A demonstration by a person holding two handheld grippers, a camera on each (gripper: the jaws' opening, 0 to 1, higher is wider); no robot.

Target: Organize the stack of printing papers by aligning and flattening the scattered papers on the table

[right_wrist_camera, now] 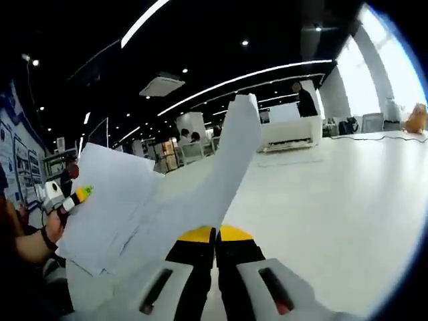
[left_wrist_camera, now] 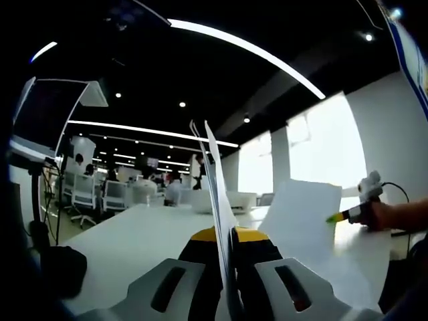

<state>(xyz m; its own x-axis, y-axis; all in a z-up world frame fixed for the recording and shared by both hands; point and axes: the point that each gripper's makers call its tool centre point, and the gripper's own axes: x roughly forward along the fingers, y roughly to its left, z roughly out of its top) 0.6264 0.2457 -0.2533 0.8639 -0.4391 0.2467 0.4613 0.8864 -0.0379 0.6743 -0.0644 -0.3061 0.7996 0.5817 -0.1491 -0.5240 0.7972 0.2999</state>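
Here, nearest me in the left gripper view, my left gripper [left_wrist_camera: 231, 267] has its fingers [left_wrist_camera: 294, 287] pressed on the bottom edge of the papers [left_wrist_camera: 217, 200], which stand edge-on and upright between them, long axis rising away from the worktop [left_wrist_camera: 134, 241]. In the right gripper view my right gripper [right_wrist_camera: 215, 257] has its fingers [right_wrist_camera: 267, 287] closed on the same sheaf, pinching paper at its near edge; the sheets fan up and to the left from the grip, one long strip pointing up and far. So the papers are lifted off the worktop, held between both grippers, each at one end. I judge the next move is to tap the lower edge down on the worktop just below, to square the sheets. Further off, the other gripper [left_wrist_camera: 364, 200] shows at the right of the left gripper view. Beyond lie white desks [right_wrist_camera: 291, 134], chairs [left_wrist_camera: 83, 194] and seated people [left_wrist_camera: 170, 187].
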